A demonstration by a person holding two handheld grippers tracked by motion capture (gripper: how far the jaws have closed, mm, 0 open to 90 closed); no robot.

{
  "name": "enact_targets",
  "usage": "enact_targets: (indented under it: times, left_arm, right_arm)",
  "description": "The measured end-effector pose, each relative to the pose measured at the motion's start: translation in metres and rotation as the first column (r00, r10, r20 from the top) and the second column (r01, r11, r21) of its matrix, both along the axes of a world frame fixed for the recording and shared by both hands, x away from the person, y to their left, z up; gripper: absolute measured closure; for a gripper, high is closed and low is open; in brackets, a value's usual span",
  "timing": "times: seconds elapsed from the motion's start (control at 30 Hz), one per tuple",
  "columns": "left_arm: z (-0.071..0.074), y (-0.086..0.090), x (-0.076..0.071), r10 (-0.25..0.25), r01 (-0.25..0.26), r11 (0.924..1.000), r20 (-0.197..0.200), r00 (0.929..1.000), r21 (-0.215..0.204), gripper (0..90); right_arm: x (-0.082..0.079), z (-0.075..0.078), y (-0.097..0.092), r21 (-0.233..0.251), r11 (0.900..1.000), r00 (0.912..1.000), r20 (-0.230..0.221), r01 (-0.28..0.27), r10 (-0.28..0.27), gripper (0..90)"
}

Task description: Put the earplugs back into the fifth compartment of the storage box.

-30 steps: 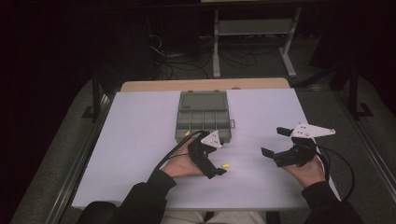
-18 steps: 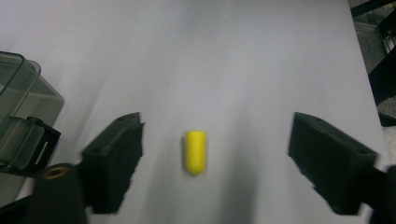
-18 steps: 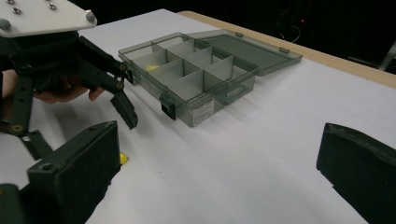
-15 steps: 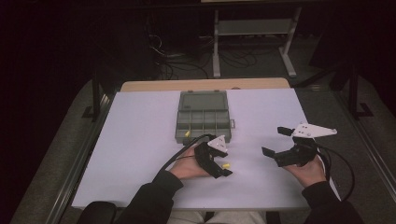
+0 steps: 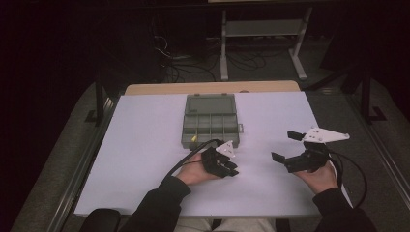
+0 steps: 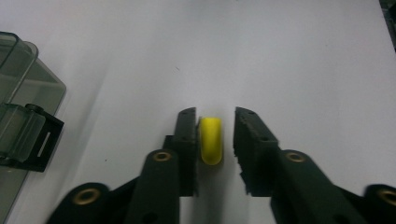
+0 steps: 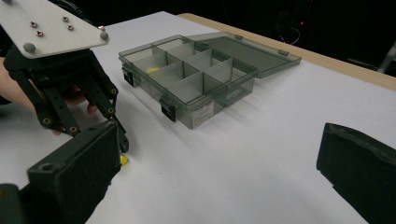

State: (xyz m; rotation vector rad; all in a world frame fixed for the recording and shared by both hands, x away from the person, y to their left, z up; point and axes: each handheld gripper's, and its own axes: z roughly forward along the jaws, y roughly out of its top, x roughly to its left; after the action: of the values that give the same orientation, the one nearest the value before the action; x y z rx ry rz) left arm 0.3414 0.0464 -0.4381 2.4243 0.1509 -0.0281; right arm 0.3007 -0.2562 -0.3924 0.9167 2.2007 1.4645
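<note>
A small yellow piece point(image 6: 211, 142) lies on the white table between the jaws of my left gripper point(image 6: 215, 113). It touches one jaw, and a gap stays at the other, so the gripper is open around it. In the high view the left gripper point(image 5: 233, 169) is tipped down onto the table in front of the box. From the right gripper view the yellow piece point(image 7: 123, 160) peeks out under the left gripper point(image 7: 117, 137). My right gripper point(image 5: 285, 147) hovers wide open and holds nothing, its jaws point(image 7: 219, 154) far apart.
A grey compartment box point(image 5: 211, 129) stands mid-table with its lid laid open at the back. One near-left compartment holds another yellow piece point(image 7: 152, 70). The box's latch corner point(image 6: 28, 135) is close to the left gripper. White table surface point(image 5: 145, 145) spreads around.
My left gripper has moved right and down over the yellow piece, which earlier lay in the open beside it. The right gripper has stayed put.
</note>
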Motion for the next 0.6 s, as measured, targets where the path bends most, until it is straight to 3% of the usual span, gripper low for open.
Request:
enact_targets:
  times: [0.07,0.27,0.6]
  left_arm:
    - [0.0,0.0,0.0,-0.007,0.007,1.0,-0.005,1.0,0.0,80.8]
    - [0.001,0.001,0.0,-0.003,0.003,1.0,-0.004,1.0,0.0,83.5]
    - [0.022,0.006,0.003,0.009,-0.008,0.9998,0.016,0.9998,-0.018,84.6]
  right_arm:
    - [0.0,0.0,0.0,-0.001,1.0,1.0,0.001,-0.001,0.001,0.0]
    - [0.0,0.0,0.0,-0.001,1.0,1.0,0.0,-0.001,0.001,0.0]
    - [0.0,0.0,0.0,0.003,1.0,1.0,0.0,0.001,-0.001,0.0]
